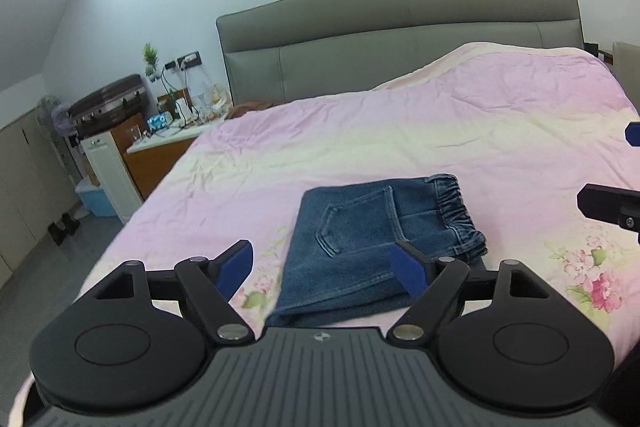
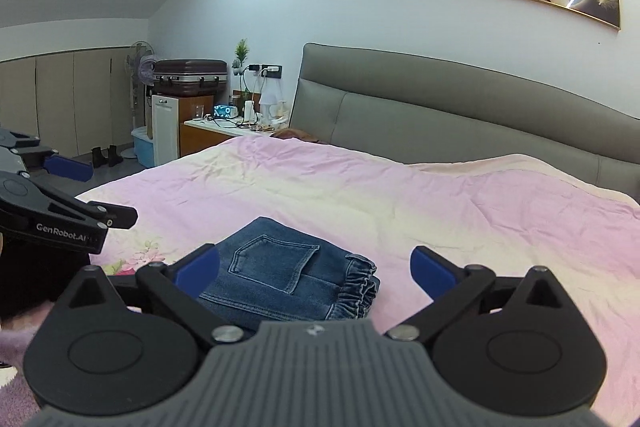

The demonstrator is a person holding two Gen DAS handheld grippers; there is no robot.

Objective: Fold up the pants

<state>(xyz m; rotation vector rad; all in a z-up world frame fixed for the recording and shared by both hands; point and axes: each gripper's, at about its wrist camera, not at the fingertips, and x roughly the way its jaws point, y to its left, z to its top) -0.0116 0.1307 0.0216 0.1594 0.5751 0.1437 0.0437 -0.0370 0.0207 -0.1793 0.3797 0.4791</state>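
Blue denim pants (image 1: 372, 243) lie folded into a compact rectangle on the pink bedspread (image 1: 440, 139), back pocket up, elastic waistband at the right. My left gripper (image 1: 324, 267) is open and empty, hovering just above their near edge. In the right wrist view the folded pants (image 2: 288, 279) lie just ahead of my right gripper (image 2: 316, 267), which is open and empty above them. The left gripper (image 2: 76, 195) shows at that view's left edge, the right gripper's fingers (image 1: 608, 207) at the left view's right edge.
A grey padded headboard (image 2: 460, 119) stands at the far end of the bed. A cluttered nightstand (image 2: 236, 123), a white cabinet with a suitcase (image 2: 190, 77) on top, a fan and a blue bin stand left of the bed. The bedspread (image 2: 440, 211) spreads wide around the pants.
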